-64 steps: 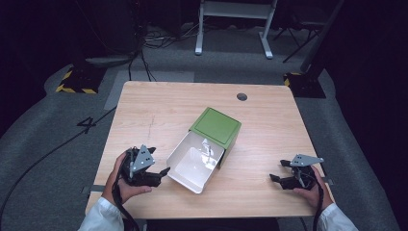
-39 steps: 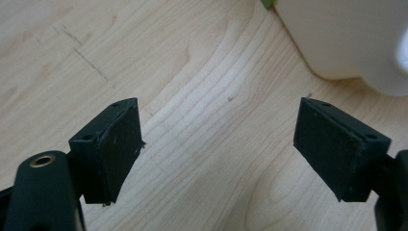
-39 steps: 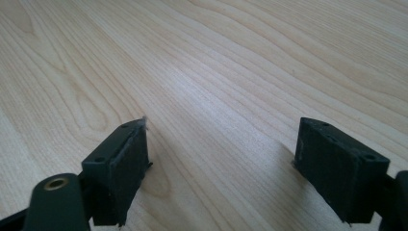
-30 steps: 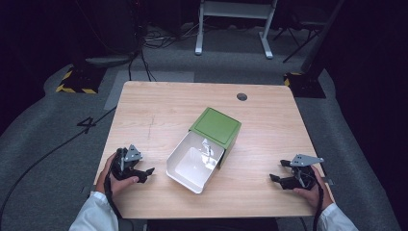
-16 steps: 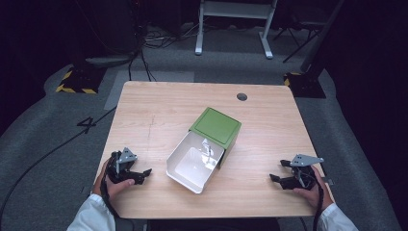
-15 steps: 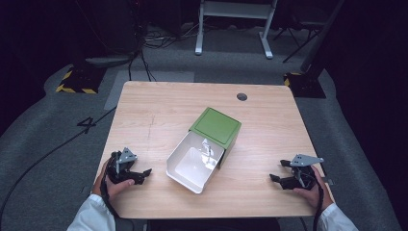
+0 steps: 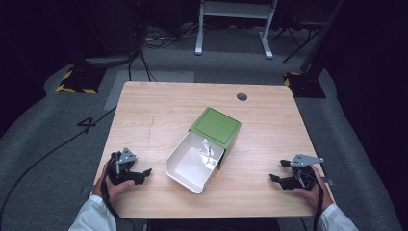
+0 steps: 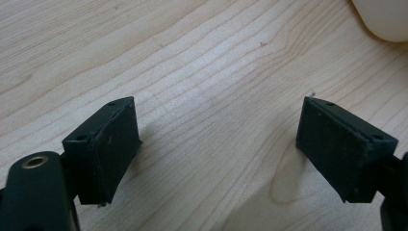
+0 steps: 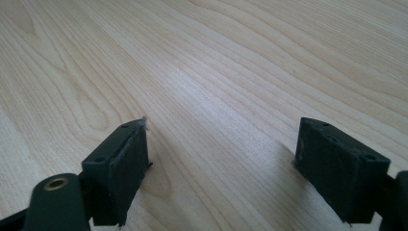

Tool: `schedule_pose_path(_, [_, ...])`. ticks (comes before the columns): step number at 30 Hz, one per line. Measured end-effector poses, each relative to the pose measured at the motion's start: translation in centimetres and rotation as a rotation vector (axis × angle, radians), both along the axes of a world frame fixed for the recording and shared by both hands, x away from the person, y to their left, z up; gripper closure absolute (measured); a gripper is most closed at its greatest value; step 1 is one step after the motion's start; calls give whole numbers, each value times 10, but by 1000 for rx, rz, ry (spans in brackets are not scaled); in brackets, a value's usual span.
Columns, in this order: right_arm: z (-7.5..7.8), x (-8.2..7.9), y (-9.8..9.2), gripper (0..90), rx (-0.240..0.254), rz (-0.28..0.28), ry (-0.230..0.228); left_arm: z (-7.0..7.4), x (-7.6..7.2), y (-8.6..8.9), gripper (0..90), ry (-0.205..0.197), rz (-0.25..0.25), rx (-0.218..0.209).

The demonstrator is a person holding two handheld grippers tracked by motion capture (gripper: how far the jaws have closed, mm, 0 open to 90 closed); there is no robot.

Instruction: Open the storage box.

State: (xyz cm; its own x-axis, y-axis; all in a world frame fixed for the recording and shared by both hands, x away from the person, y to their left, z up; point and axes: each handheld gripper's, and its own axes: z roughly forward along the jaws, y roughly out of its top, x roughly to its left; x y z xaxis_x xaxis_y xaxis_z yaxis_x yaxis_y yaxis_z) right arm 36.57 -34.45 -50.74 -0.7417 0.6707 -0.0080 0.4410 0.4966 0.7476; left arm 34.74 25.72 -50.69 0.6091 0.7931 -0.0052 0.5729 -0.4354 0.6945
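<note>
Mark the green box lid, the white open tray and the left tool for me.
Square green box lid (image 7: 216,126), high view, centre of its flat top.
White open plastic tray (image 7: 179,173), high view, its near-left wall.
Left tool (image 7: 143,174), high view, midway between its two black tips.

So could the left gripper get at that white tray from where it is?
Probably yes. The left gripper is open, and bare table lies between it and the white tray; nothing blocks the way.

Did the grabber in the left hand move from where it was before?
Yes. The left gripper pulled back from the white tray, toward the table's near left corner. The tray stayed put.
</note>
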Motion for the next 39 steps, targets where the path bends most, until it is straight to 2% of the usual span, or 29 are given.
schedule_pose_path(39, [0, 0, 0, 187, -5, -3, -4, 0, 1, 0, 152, 0, -4, -1])
